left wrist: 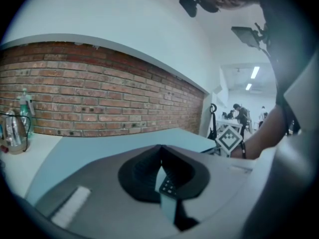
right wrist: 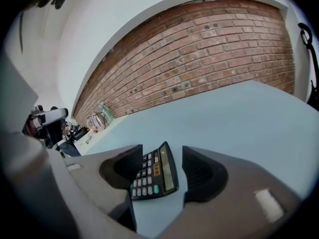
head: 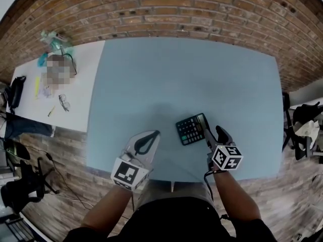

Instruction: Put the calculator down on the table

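Since the calculator (head: pixel 191 129) lay flat on the table (head: pixel 151 74), the put-down looked done, with only backing off left. Right gripper (head: pixel 212 131) jaws stood apart at its edge, clamping nothing. Left gripper (head: pixel 154 135) jaws were pressed together, empty. No containers on that table.

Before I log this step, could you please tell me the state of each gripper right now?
Left gripper: closed, holding nothing.
Right gripper: open; the calculator lies on the table, not gripped.
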